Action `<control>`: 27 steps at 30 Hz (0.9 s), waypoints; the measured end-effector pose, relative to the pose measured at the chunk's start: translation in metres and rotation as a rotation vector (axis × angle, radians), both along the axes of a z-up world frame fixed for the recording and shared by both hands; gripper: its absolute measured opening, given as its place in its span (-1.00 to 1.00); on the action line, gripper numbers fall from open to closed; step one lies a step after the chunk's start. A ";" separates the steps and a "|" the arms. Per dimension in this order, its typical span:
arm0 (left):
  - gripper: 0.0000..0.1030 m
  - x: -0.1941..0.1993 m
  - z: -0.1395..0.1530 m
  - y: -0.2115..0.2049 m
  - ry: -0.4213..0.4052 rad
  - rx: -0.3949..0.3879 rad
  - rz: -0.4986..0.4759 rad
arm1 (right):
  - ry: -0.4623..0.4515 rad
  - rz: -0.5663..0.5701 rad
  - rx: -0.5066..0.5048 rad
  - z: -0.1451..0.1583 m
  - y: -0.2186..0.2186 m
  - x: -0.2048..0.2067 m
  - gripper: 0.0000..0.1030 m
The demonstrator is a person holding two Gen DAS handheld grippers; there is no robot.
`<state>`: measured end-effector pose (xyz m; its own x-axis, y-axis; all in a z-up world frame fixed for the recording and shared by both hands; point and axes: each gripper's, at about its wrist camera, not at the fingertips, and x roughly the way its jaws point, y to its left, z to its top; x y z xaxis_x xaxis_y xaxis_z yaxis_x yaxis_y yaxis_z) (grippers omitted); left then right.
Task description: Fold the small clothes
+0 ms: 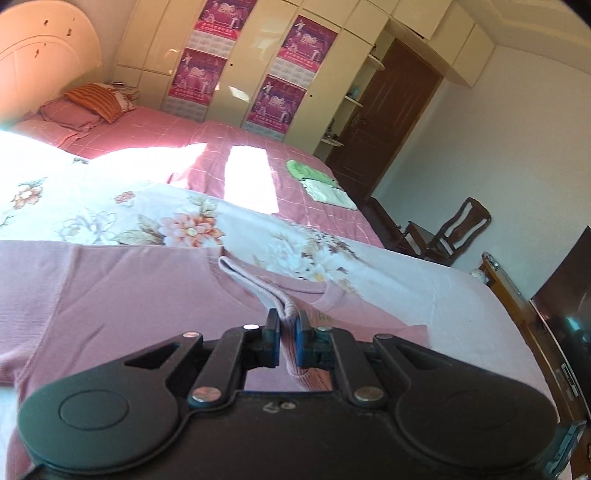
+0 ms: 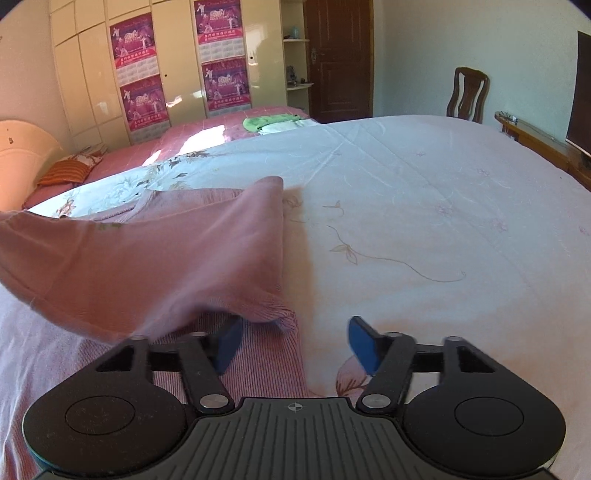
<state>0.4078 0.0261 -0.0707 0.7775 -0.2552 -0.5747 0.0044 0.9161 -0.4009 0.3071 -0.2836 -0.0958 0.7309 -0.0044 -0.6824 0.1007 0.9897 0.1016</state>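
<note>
On my left, the left gripper [image 1: 287, 334] is pinched tight on a ribbed cuff or hem strip of the pink top [image 1: 122, 295], which lies spread on the floral bedsheet [image 1: 177, 221]. To the right, my right gripper [image 2: 293, 341] stands spread wide, holding nothing, with a flap of the top lifted and draping just over its left finger. I judge the folding barely begun: one fold underway, the rest still to do.

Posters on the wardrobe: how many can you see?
4. Left door: upper poster, lower poster. Right door: upper poster, lower poster. Others may be out of frame.
</note>
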 end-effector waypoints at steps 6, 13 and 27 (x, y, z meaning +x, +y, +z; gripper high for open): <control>-0.87 -0.003 -0.031 0.026 0.083 -0.019 0.068 | 0.037 0.038 -0.016 -0.008 0.008 0.013 -0.01; -0.87 -0.005 -0.060 0.031 0.139 0.028 0.083 | 0.060 0.032 0.052 -0.008 -0.002 0.010 -0.66; 0.34 -0.016 -0.052 0.034 0.156 0.148 0.111 | -0.002 0.024 0.070 0.010 0.000 0.027 0.38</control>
<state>0.3916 0.0599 -0.1228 0.6948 -0.0766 -0.7151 -0.1516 0.9564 -0.2497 0.3340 -0.2838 -0.0858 0.7319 0.0604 -0.6788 0.0771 0.9823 0.1706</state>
